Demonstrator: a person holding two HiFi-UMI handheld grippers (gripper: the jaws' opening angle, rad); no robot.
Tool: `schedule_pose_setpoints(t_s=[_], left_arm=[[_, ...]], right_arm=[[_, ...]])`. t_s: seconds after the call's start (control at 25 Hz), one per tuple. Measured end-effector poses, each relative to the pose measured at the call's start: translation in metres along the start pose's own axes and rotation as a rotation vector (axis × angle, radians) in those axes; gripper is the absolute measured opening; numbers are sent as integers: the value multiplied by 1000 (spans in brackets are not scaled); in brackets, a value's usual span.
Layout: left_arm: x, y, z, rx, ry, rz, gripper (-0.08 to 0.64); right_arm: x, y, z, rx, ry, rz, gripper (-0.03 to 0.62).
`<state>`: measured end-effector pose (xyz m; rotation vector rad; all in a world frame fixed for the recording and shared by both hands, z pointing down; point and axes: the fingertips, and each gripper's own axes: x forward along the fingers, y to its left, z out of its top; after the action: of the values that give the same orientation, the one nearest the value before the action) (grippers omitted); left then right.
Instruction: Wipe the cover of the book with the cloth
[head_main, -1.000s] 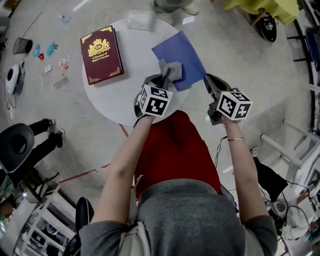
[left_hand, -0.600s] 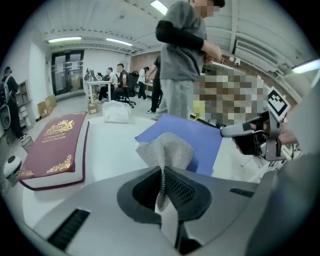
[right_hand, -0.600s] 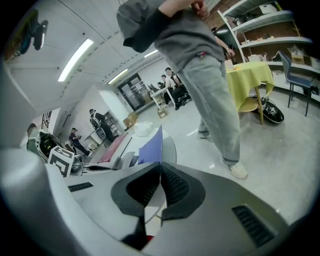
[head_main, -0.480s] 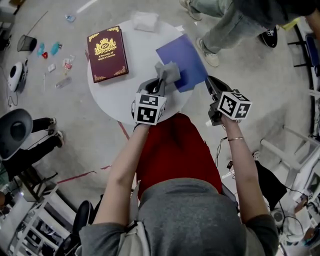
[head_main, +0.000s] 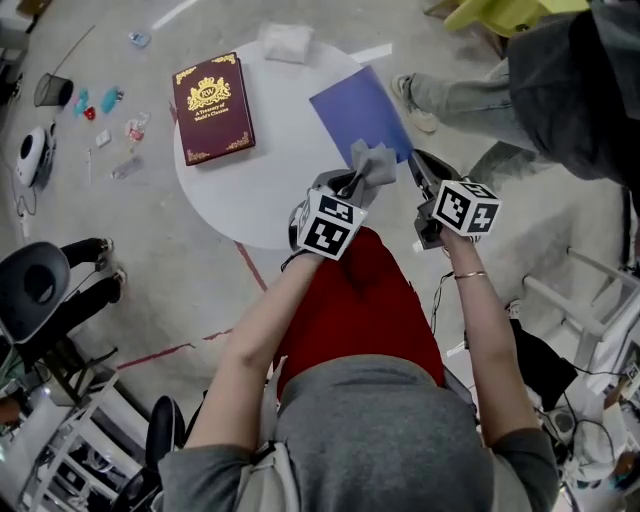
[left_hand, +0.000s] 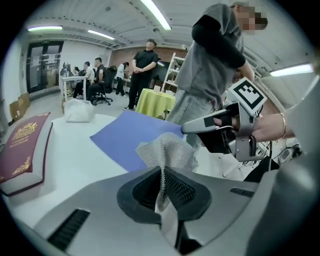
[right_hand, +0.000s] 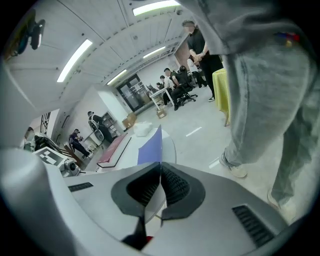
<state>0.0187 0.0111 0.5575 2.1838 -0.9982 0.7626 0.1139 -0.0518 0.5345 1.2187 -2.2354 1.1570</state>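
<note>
The cloth is gripped, but no wiping has begun. The left gripper (left_hand: 161, 172) has its jaws closed on the grey mesh cloth (head_main: 372, 163). The cloth sticks up from the pads and is held above the near right part of the white round table (head_main: 265, 200). The right gripper (right_hand: 160, 172) has its jaws pressed together on the near corner of a blue sheet (head_main: 355, 108). This is apparently thin paper or a flat cover; the views do not settle which.

The book (head_main: 212, 108), a maroon hardcover with gold ornament, lies flat on the far left of the table, front cover up and well apart from both grippers. Its long axis runs far to near, with the near end leaning slightly right. The crest sits at the far end, so the title reads upright to the person, and the spine is on the left.

The next move would likely call for carrying the cloth left and far across the table. It would then be lowered flat onto the cover and stroked along that long axis.
</note>
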Motion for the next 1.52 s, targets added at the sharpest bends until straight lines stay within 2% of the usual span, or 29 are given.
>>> schedule_pose_setpoints(t_s=[0.32,0.72,1.0,1.24,1.52], left_arm=[[20,3,-21,62,111,28,25],[8,33,-37,32,145,92,25],[-8,64,-37,-15,123,156,25],[-34,98,-25,-108,55,241,25],[-51,118,-2,-113,-16,297,25]], right_arm=[[0,-2,-6,20,2,2,33],[2,-5,-8,35,2,-8,34],[3,-8,-9,39,-1,-23,34],[5,-10,-12,39,1,-39,34],[8,-12,-15,29,9,-55,34]])
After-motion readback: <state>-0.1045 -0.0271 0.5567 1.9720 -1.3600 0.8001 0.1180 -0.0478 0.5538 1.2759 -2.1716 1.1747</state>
